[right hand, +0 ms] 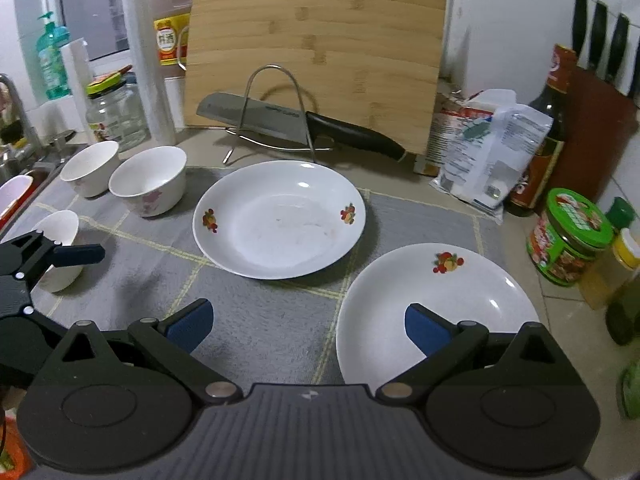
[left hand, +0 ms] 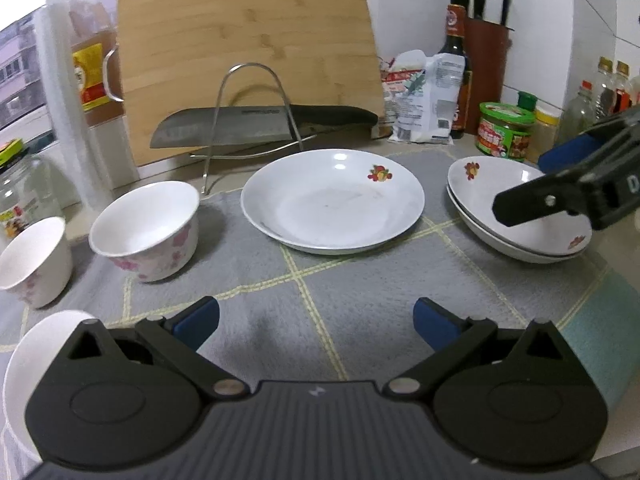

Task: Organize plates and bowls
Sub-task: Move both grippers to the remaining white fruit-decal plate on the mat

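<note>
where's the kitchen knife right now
The kitchen knife lies across the wire rack, in front of the upright bamboo cutting board, just behind the middle plate in both views.

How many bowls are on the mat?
3: one bowl beside the middle plate, one behind it by the sink, one nearest, partly hidden by the left gripper.

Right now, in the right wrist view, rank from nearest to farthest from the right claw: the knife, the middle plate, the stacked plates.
1. Stacked plates, under the right claw, right side.
2. Middle plate, ahead, centre.
3. Knife, back, on the rack.
</note>
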